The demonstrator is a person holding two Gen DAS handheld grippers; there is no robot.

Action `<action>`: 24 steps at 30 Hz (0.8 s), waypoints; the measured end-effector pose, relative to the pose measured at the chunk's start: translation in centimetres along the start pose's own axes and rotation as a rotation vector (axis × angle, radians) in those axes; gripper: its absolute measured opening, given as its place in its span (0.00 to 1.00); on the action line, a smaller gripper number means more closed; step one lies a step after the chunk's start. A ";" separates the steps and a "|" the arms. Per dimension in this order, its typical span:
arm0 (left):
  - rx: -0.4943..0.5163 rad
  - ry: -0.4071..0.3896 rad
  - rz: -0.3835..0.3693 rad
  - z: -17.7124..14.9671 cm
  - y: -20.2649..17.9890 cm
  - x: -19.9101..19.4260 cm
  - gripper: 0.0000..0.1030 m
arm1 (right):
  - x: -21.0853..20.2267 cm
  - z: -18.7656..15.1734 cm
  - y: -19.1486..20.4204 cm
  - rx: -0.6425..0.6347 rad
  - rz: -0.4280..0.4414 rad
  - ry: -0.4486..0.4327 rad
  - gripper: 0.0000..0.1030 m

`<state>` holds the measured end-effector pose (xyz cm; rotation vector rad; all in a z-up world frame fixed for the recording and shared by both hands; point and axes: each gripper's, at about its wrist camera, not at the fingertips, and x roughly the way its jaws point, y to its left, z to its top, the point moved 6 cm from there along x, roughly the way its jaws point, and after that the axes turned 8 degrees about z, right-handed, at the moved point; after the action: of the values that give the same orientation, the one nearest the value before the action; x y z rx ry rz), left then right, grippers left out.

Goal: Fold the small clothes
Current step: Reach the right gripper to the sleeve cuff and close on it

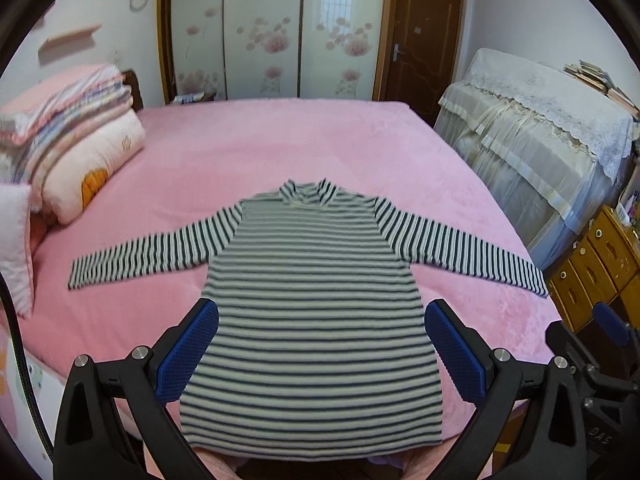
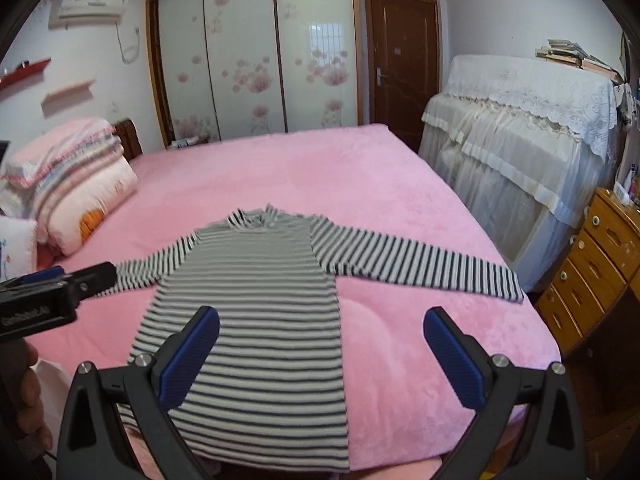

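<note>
A small black-and-white striped long-sleeved top [image 1: 312,312] lies flat on the pink bed [image 1: 280,144], collar away from me, both sleeves spread out sideways. It also shows in the right wrist view [image 2: 256,320]. My left gripper [image 1: 320,320] is open and empty, held above the top's lower body. My right gripper [image 2: 320,328] is open and empty, above the top's right edge near the hem. The left gripper's body [image 2: 60,288] shows at the left of the right wrist view, over the left sleeve.
Folded quilts and pillows [image 1: 68,136] are stacked at the bed's left. A lace-covered piece of furniture [image 1: 532,136] and a wooden drawer chest [image 1: 600,264] stand to the right of the bed. Wardrobe doors [image 1: 272,28] and a brown door [image 1: 420,36] are behind.
</note>
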<state>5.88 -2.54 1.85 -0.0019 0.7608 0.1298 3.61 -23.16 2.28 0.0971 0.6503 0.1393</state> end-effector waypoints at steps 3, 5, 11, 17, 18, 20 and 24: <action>0.029 -0.035 0.001 1.2 -1.4 -0.7 0.99 | -1.0 1.3 -0.7 -0.016 -0.003 -0.049 0.99; 0.049 -0.057 -0.006 1.9 -2.5 -1.0 0.99 | -1.8 2.1 -1.6 0.003 0.015 -0.093 0.99; 0.100 -0.105 -0.023 3.7 -6.1 -1.2 0.99 | -1.8 3.5 -5.3 0.060 0.003 -0.093 0.99; 0.130 -0.060 -0.074 5.3 -10.8 1.9 0.99 | -0.8 3.9 -10.7 0.080 -0.084 -0.090 1.00; 0.136 -0.050 -0.081 5.7 -11.8 2.9 0.99 | -0.6 3.9 -11.6 0.085 -0.092 -0.088 1.00; 0.148 -0.037 -0.087 6.1 -13.2 4.6 0.99 | 0.0 3.8 -13.7 0.100 -0.115 -0.088 1.00; 0.174 -0.064 -0.073 7.3 -16.7 8.9 0.99 | 1.2 3.8 -18.1 0.123 -0.192 -0.094 0.99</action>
<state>19.22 -17.73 0.31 0.1385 0.7054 -0.0061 8.65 -40.97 2.19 0.1582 0.5709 -0.0902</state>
